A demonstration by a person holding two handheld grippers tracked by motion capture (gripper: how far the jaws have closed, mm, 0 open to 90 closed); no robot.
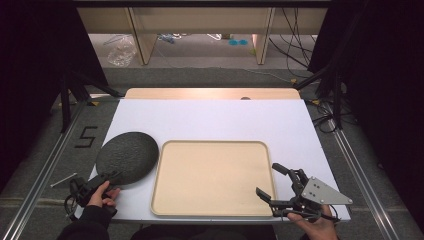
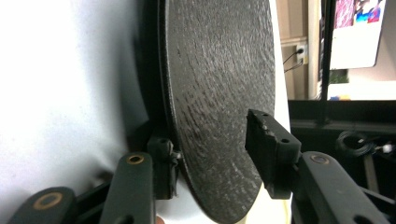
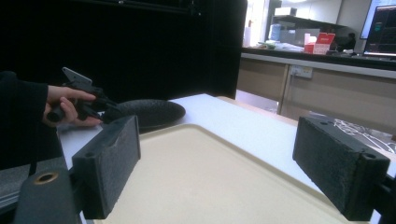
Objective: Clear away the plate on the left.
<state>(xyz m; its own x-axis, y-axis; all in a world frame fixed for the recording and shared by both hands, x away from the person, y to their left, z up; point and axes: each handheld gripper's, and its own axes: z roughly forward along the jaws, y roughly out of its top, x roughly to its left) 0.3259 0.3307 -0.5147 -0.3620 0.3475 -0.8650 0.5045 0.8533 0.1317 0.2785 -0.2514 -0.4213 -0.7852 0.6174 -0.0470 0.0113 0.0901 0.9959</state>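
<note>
Evidently bare tray (image 1: 210, 177); left gripper (image 1: 111, 177) jaws straddle plate (image 1: 127, 157) (unclamped), right gripper (image 1: 275, 181) agape.

Tray (image 1: 210, 177) sits at table (image 1: 215, 120) front centre. Plate (image 1: 127, 157) lies just left of tray. Left gripper (image 1: 107, 177) at plate's near edge; right gripper (image 1: 274, 182) beside tray's right edge.

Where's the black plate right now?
In the high view the black plate lies at the table's front left, just left of the beige tray, its near rim between the left gripper's open jaws.
</note>
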